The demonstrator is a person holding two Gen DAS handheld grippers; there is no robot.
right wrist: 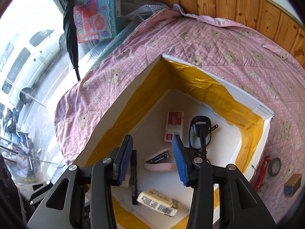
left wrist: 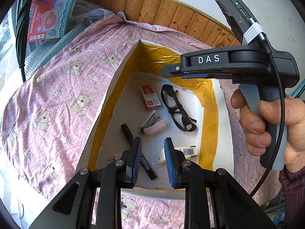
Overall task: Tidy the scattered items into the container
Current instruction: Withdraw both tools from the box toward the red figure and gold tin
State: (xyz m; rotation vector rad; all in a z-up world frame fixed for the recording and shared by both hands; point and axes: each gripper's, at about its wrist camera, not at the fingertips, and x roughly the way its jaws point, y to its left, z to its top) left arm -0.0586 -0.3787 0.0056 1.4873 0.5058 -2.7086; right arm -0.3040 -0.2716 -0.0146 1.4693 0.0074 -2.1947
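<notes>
Blue-padded left gripper and right gripper both hang spread and empty above the white, yellow-taped box. Inside lie a black marker pen, pale barcoded packet, pink stapler, black glasses and red-white staple carton. Pink bear-print quilt surrounds it.

The box holds one staple packet, one pair of glasses, one stapler, one marker and one barcoded packet. Outside lie one red tool, one tape roll and one small block.
</notes>
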